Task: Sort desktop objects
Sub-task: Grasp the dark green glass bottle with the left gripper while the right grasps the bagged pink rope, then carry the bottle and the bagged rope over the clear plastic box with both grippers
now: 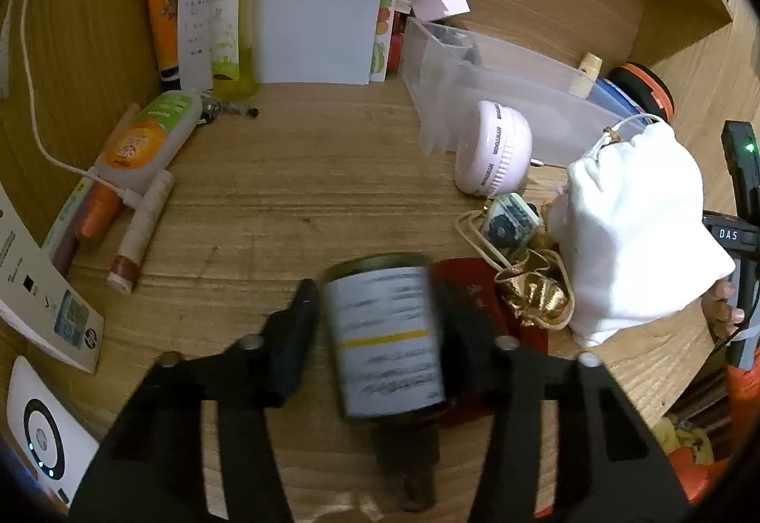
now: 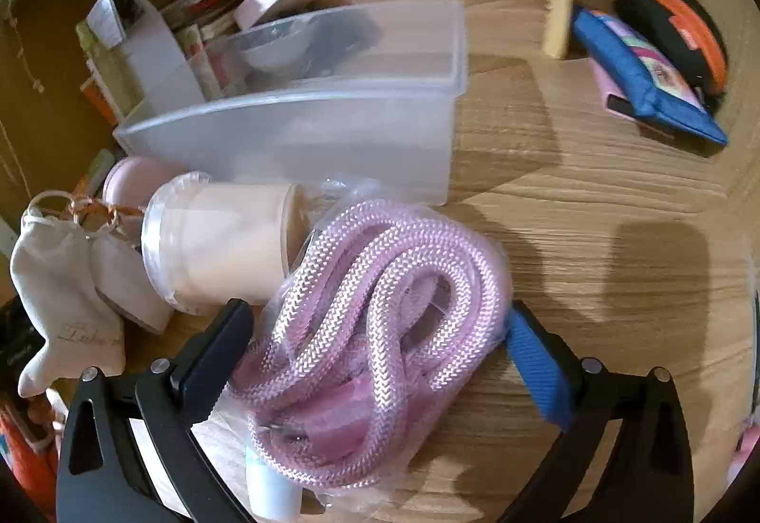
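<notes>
A dark jar with a white label (image 1: pixel 384 337) stands tilted and blurred on the wooden desk. My left gripper (image 1: pixel 380 328) is around it, with a black pad against each side of the jar. In the right wrist view a clear bag of coiled pink rope (image 2: pixel 370 314) lies on the desk. My right gripper (image 2: pixel 380 347) straddles it, jaws wide, one finger at each edge of the bag without squeezing it. Behind the rope lies a cream jar with a clear lid (image 2: pixel 223 238) on its side. A clear plastic bin (image 2: pixel 332 133) stands beyond it.
A white cloth pouch (image 1: pixel 631 228), a gold pouch (image 1: pixel 536 295), a red envelope (image 1: pixel 475 285) and a pink round device (image 1: pixel 494 147) crowd the left gripper's right side. Bottles and tubes (image 1: pixel 142 143) lie at the left wall. A blue pouch (image 2: pixel 641 81) and an orange case (image 2: pixel 674 29) sit at the far right.
</notes>
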